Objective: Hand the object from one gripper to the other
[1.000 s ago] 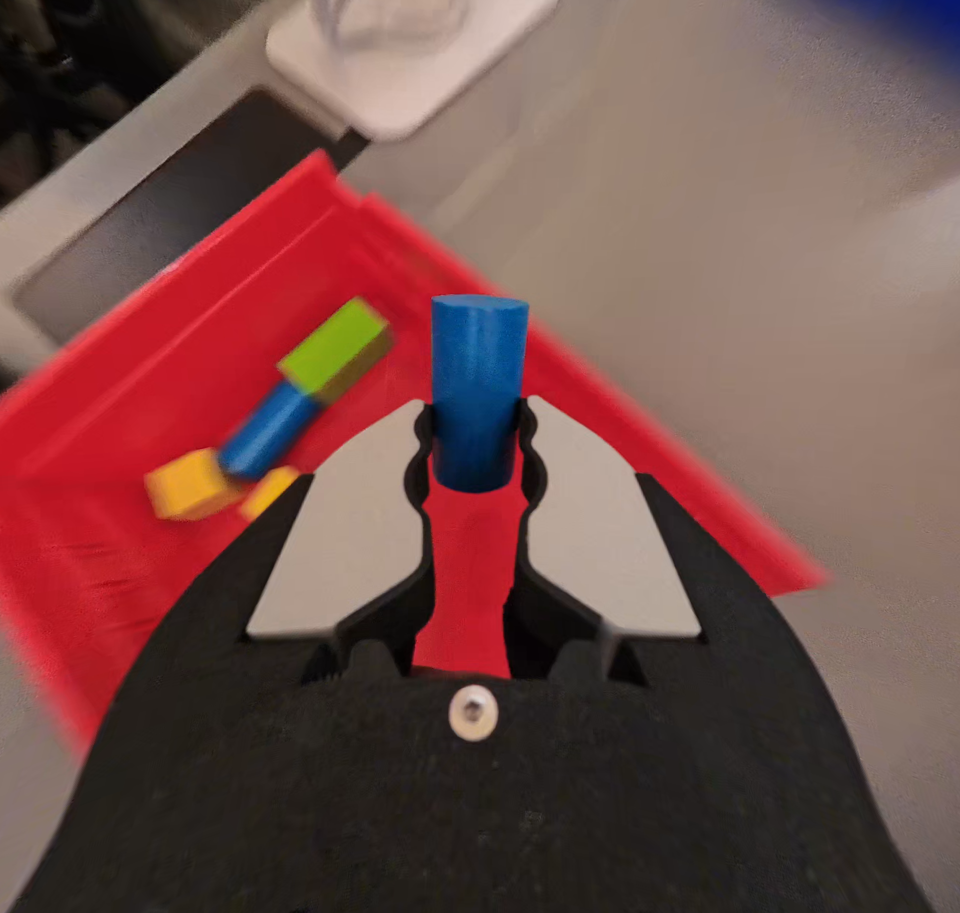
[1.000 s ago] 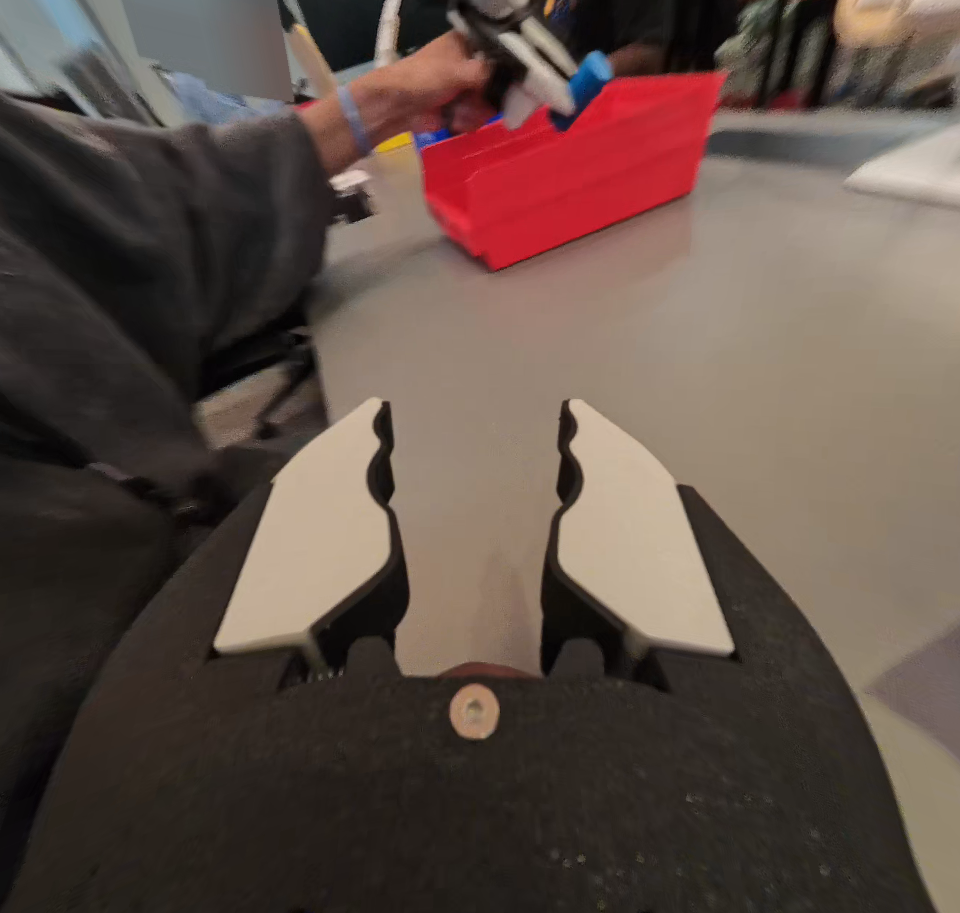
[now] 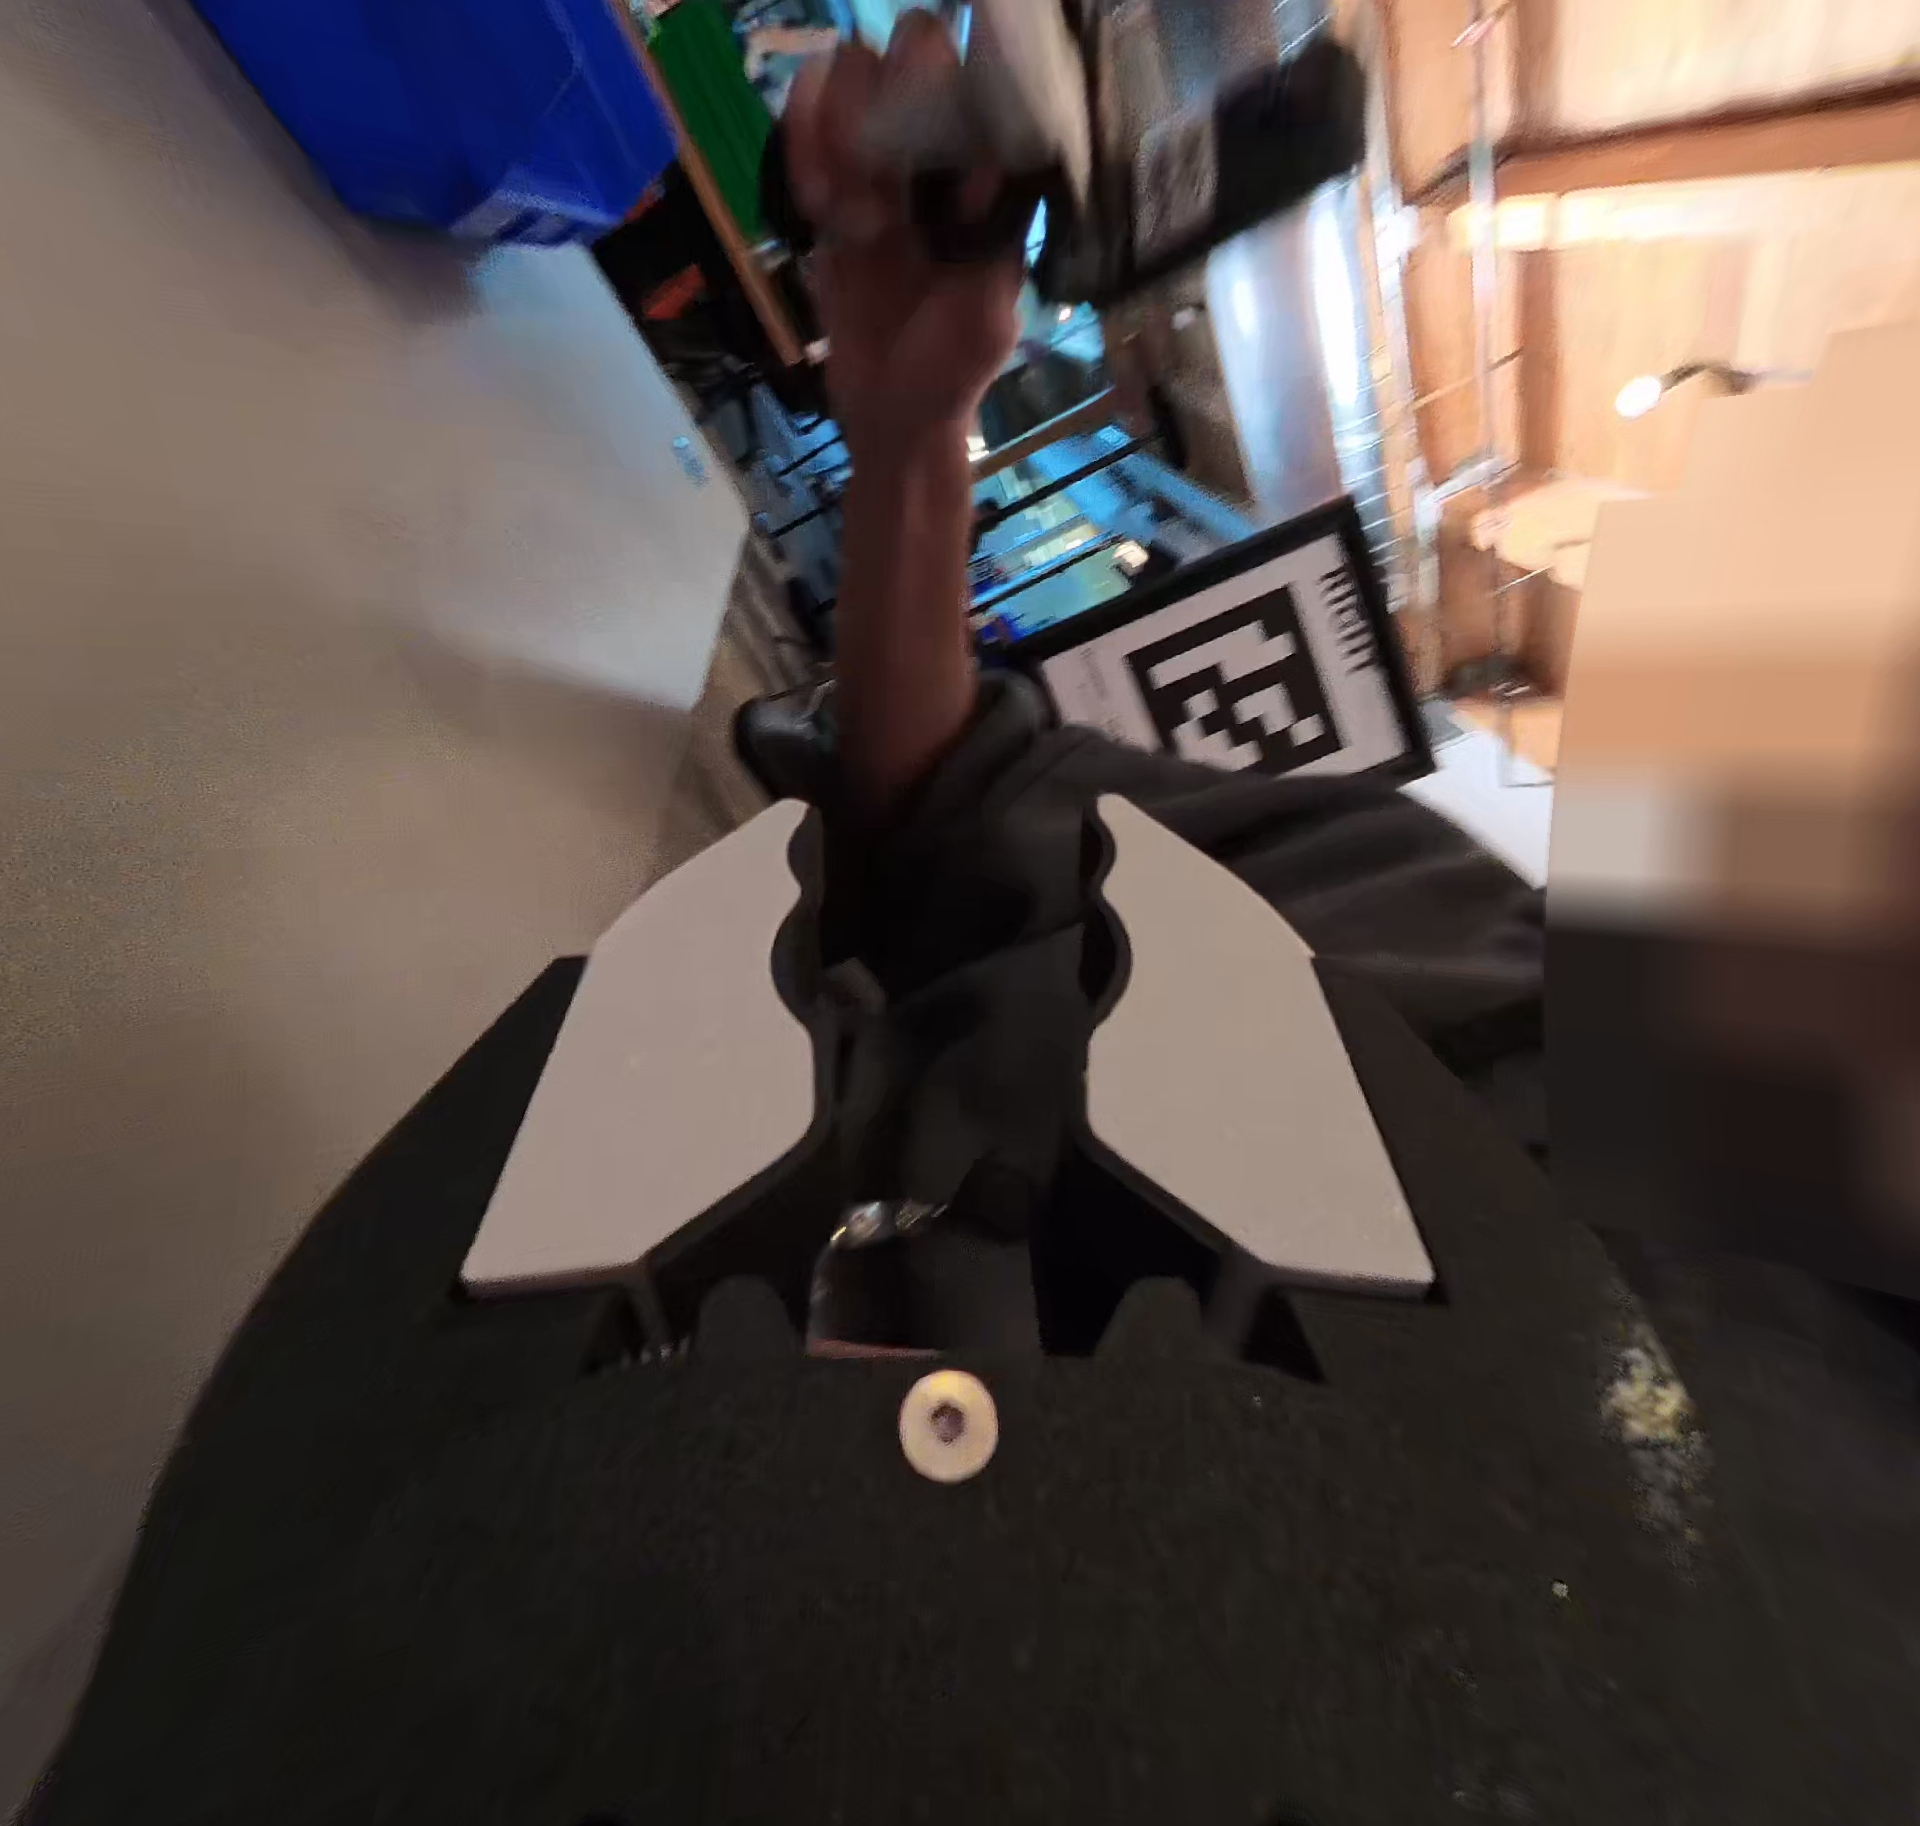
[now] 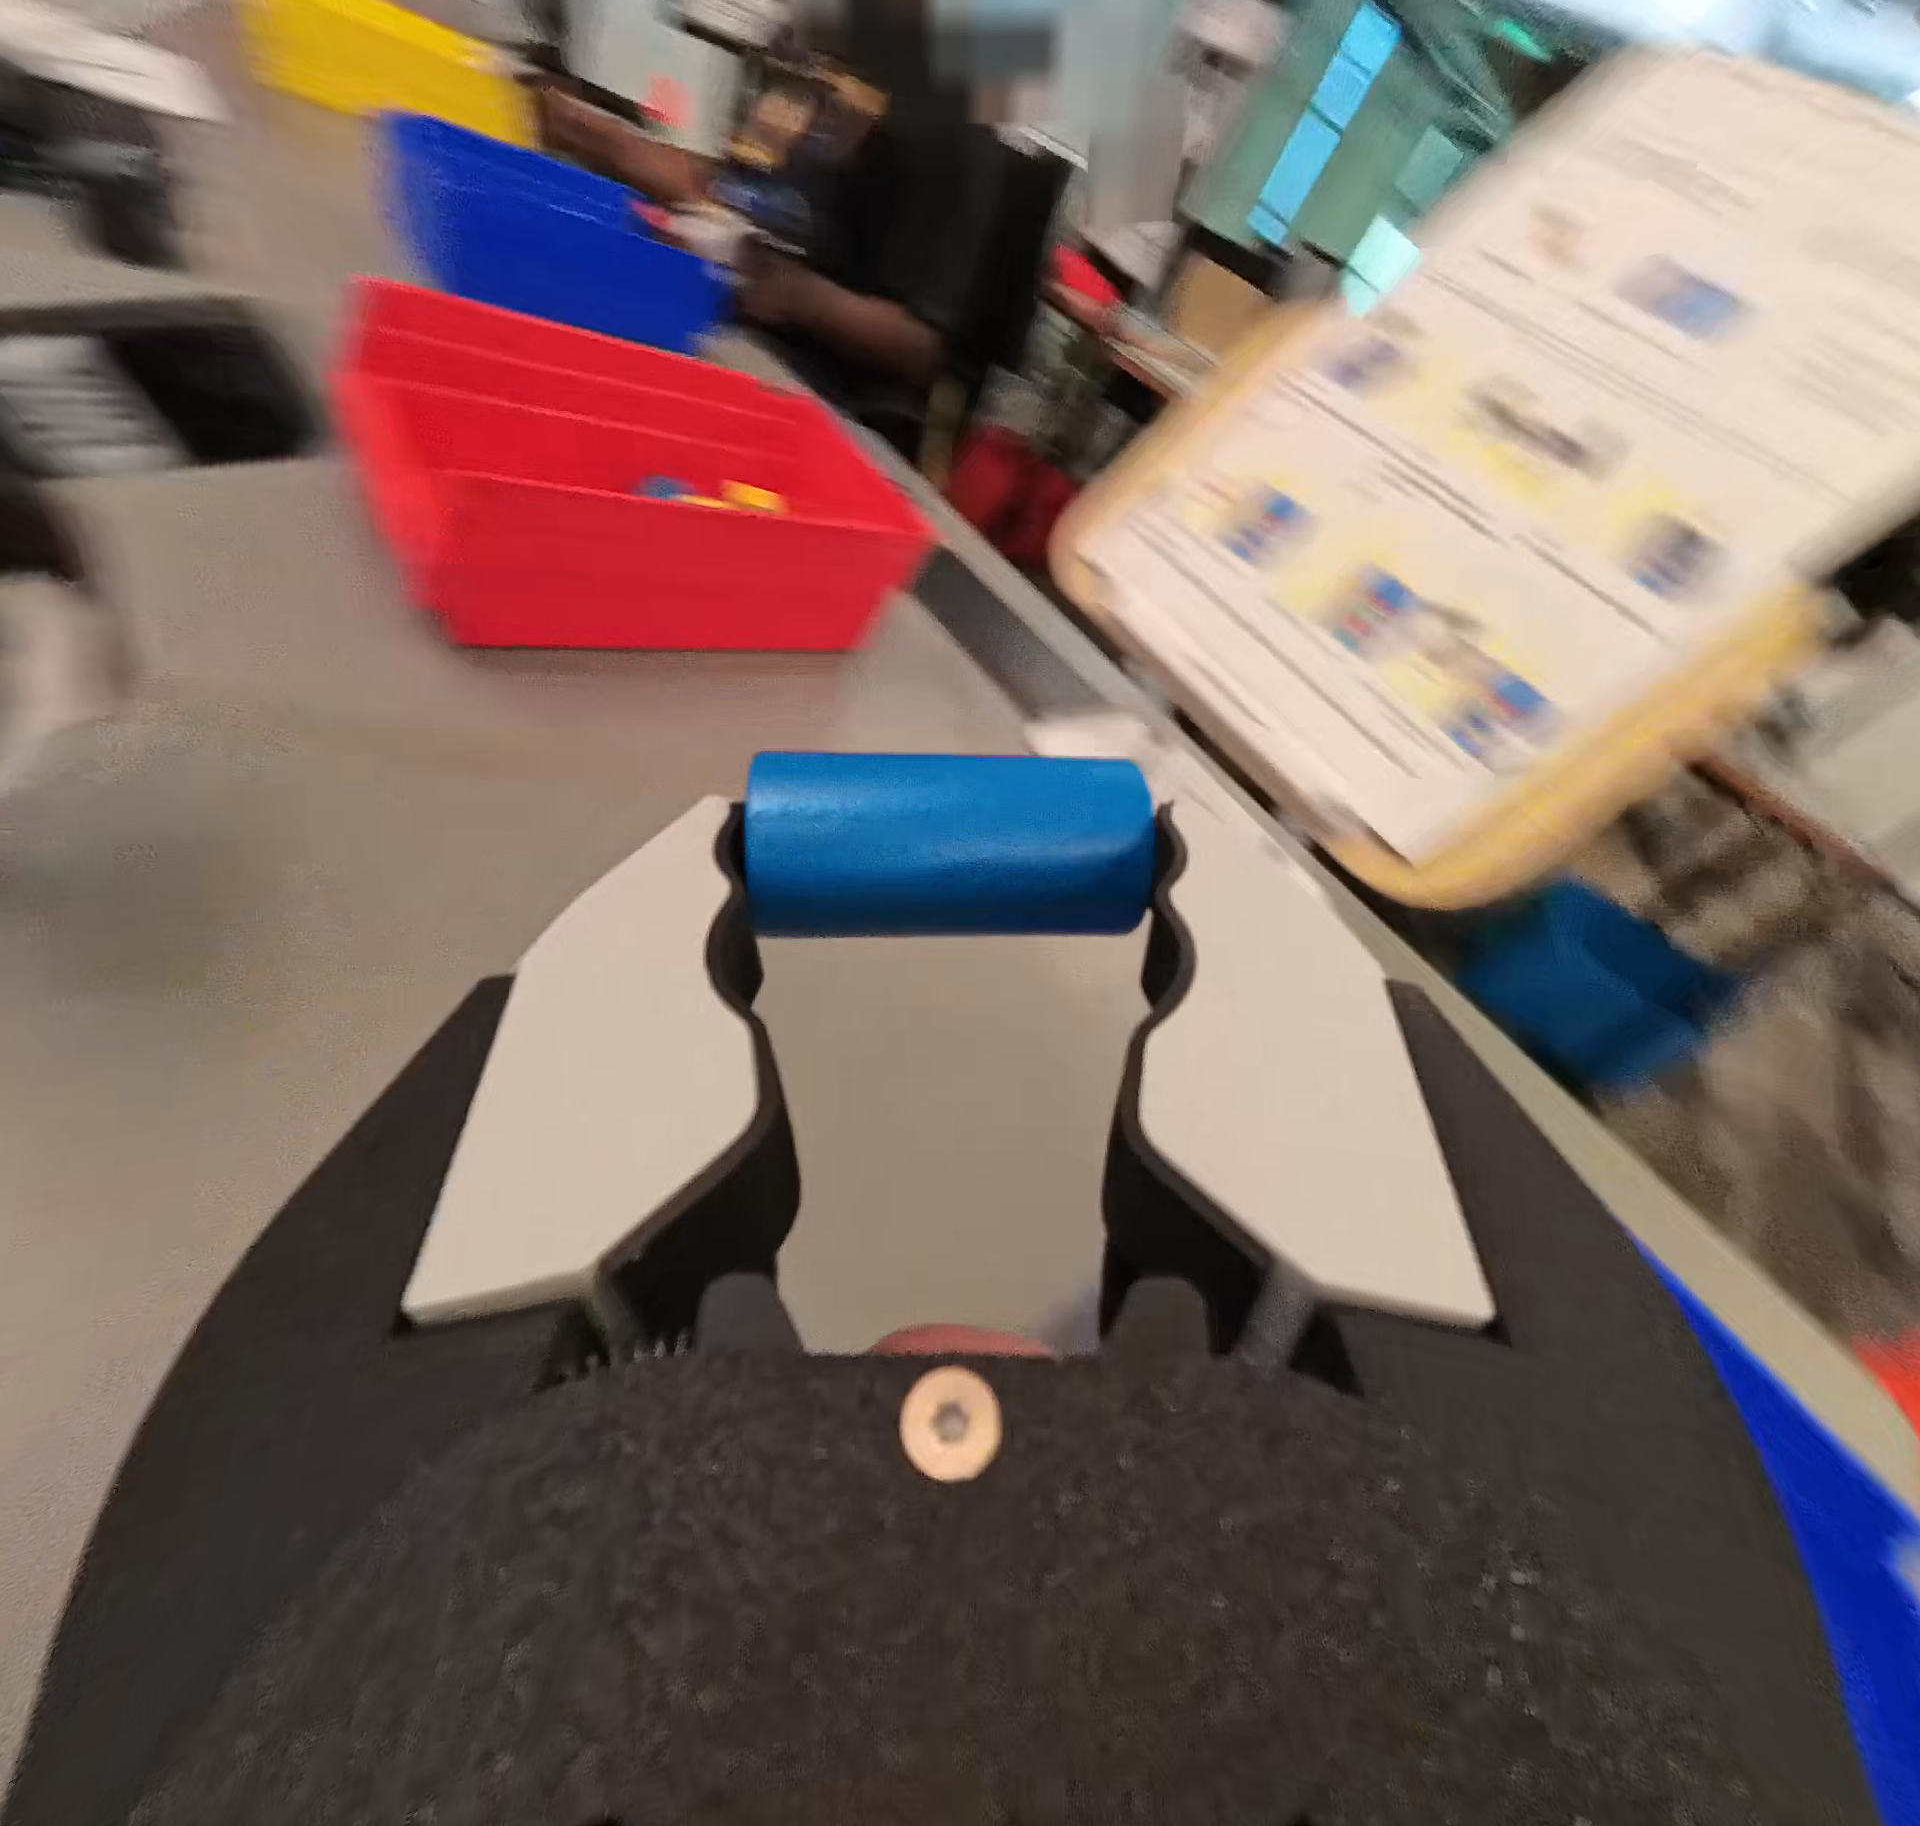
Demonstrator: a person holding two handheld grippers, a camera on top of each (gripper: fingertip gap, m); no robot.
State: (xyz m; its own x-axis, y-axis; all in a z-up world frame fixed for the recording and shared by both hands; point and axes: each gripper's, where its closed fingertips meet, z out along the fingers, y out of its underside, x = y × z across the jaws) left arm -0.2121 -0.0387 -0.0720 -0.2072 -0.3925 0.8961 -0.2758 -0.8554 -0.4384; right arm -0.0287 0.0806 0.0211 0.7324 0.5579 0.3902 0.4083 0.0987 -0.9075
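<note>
Cylinder, blue, lies crosswise between the tips of the right gripper, just above the middle of the right wrist frame; the fingers press on its two flat ends, so this claw is clamped on it, well above the grey table. The grip looks thin to me: only the outermost notches touch the end faces, so a jolt or a slight easing of the squeeze could let the cylinder pivot or slide forward out of the tips and drop to the table, where a round shape would likely roll toward the edge at right. Heavy blur across the background suggests fast motion, which would add to that risk. Red bin, with small blocks inside, sits in the upper left, well apart from the cylinder. Left gripper has its fingers spread with nothing between them but a dark sleeve behind. In the left wrist frame a forearm rises from that sleeve to a hand at upper centre, fist closed round the handle of the other tool.
</note>
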